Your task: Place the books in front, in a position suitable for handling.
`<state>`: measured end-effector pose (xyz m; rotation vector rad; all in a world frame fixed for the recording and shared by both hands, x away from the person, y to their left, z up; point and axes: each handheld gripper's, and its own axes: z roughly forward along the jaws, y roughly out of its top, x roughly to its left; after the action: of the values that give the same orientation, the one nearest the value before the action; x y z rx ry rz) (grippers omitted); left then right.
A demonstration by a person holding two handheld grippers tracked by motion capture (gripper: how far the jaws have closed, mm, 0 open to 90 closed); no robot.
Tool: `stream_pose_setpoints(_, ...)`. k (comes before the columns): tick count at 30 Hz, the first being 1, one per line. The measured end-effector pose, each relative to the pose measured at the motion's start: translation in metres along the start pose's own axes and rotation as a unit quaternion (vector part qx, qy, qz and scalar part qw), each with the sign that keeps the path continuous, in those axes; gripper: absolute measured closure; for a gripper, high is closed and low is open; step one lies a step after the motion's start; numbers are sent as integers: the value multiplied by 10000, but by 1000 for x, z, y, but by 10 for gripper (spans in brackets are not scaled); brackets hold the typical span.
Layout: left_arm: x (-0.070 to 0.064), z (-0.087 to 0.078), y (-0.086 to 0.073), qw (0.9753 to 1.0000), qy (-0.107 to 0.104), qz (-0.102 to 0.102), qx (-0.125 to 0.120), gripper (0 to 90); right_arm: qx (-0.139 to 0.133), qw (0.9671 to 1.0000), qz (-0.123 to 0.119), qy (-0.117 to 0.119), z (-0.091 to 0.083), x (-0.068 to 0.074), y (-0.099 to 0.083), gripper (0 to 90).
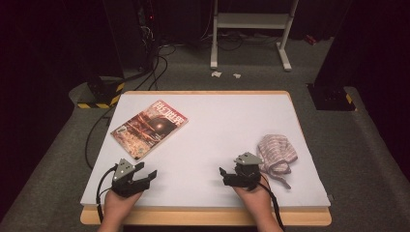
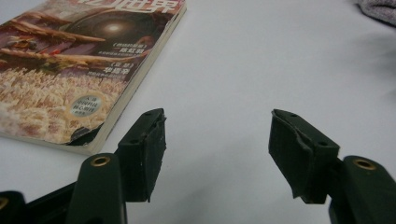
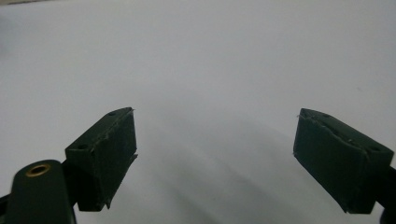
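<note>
A paperback book [image 1: 150, 128] with a reddish-brown cover is seen lying flat on the white table [image 1: 217, 145], in the left half, its long axis running on a diagonal from the near left toward the far middle of the surface. One near corner of the book is turned toward the left gripper [image 1: 144, 177], which is held low near the front edge, left of centre; in the left gripper view the book [image 2: 74, 74] is shown just ahead and to the left of the jaws, close to them but not touched. The left gripper's jaws are spread wide with nothing between them. The right gripper [image 1: 223, 175] is held near the front edge too, right of centre, its jaws likewise parted and empty over bare table [image 3: 210, 60]. A crumpled striped cloth [image 1: 276, 152] is left toward the right edge, just beside the right gripper and apart from the book. The book is judged to lie far nearer the left hand [image 1: 121, 203] than the right hand [image 1: 254, 191], so that a short reach forward and leftward, lined up across the diagonal spine, would be called for.
</note>
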<state>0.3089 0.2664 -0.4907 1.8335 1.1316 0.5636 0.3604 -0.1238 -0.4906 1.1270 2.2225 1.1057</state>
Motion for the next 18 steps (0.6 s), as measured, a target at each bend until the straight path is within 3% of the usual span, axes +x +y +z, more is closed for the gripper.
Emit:
stream_pose_setpoints(10,6,13,6,9999,11,-107,-59,366,26,9998,134,-123,-8,-13,-15,131)
stream_pose_setpoints(14,17,13,-1,9987,85,-505,-66,374,-122,9995,284,-72,-12,-22,-21,140)
stream_pose_setpoints(18,18,18,0,9989,191,-436,-12,372,-117,9997,194,16,-10,-22,-24,140)
